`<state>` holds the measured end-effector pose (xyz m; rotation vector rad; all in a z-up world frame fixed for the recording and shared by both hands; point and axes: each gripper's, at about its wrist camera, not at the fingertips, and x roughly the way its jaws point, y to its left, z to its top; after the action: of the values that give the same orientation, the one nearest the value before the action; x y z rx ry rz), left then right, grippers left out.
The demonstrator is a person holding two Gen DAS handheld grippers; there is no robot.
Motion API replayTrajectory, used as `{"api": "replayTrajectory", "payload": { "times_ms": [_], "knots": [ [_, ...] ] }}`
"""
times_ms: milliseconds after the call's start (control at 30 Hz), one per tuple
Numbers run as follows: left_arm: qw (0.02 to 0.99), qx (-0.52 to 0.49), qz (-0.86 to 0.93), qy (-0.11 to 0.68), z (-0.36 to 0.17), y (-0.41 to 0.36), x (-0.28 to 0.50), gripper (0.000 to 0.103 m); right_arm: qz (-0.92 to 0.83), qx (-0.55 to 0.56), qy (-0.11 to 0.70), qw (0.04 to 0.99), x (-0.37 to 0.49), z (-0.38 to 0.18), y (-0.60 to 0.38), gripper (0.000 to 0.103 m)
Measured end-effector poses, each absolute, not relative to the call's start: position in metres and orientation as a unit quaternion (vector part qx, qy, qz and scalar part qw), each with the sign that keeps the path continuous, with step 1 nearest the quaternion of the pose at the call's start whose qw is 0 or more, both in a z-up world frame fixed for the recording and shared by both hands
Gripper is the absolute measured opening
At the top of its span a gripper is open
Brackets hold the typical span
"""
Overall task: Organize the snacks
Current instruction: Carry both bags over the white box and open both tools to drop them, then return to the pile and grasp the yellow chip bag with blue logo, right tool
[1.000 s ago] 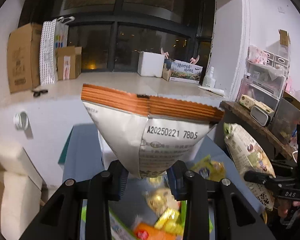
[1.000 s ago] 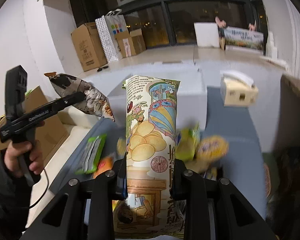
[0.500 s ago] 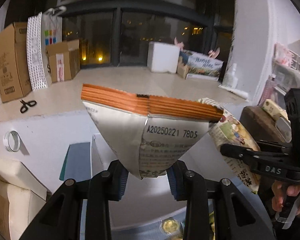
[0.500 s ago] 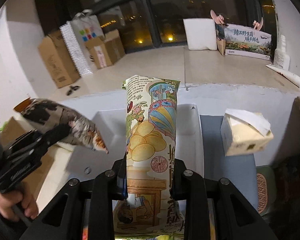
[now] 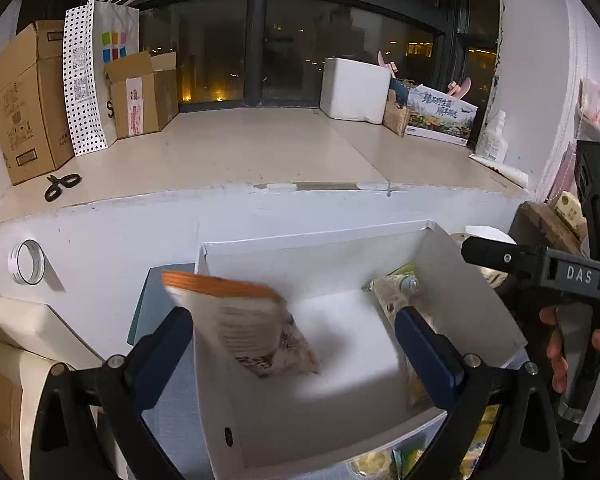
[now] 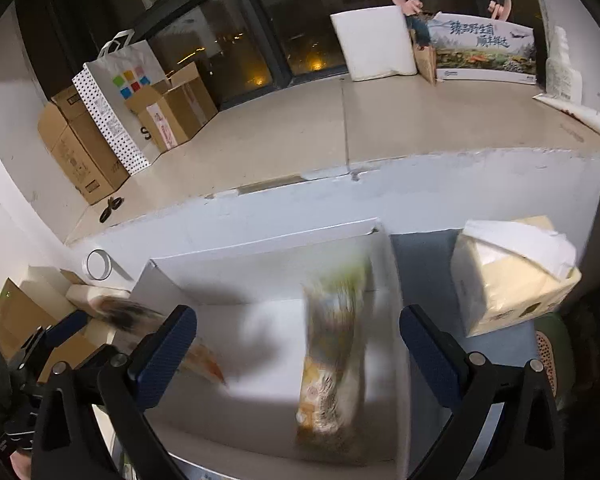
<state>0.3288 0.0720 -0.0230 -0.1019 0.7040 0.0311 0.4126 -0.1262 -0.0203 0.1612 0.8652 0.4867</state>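
A dark window stands behind a pale ledge carrying cardboard boxes, a dotted paper bag, scissors and a white foam block. Below the ledge, against the white wall, an open white box sits on a grey-blue counter, with a tissue box just to its right and a tape roll on the wall side to its left.

The left gripper hangs over the box with its fingers spreading wide, and they press on nothing. An orange-topped bag, blurred, lies between them inside the box, tilted toward its left wall. The right gripper is likewise opening over the box, fingers wide and touching nothing. A chip bag, blurred, lies lengthwise between them along the box's right wall. In the left view the right gripper's black body and the hand holding it show at the right edge.
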Motion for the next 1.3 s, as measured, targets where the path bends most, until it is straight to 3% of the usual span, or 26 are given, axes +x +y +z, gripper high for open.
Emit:
{"api": "replayTrajectory", "payload": {
  "times_ms": [333,600,800,967,1300],
  "knots": [
    [0.951,-0.034,0.001,0.308,0.001,0.069,0.266,0.103,0.313,0.143,0.375,0.861,0.369,0.008,-0.153,0.103],
    [0.961,-0.018,-0.009,0.276,0.013,0.068,0.167,0.103,0.356,0.172,0.281,0.874,0.273,0.027,-0.202,0.103],
    [0.963,-0.062,-0.006,0.263,0.002,0.070,0.092,0.103,0.351,0.140,0.296,0.877,0.199,0.007,-0.222,0.103],
    [0.964,-0.043,-0.011,0.261,-0.013,0.044,0.049,0.103,0.304,0.108,0.311,0.894,0.149,-0.022,-0.231,0.103],
    [0.959,-0.047,-0.028,0.279,-0.038,0.022,0.031,0.103,0.267,0.046,0.325,0.906,0.127,-0.044,-0.232,0.103]
  ]
}}
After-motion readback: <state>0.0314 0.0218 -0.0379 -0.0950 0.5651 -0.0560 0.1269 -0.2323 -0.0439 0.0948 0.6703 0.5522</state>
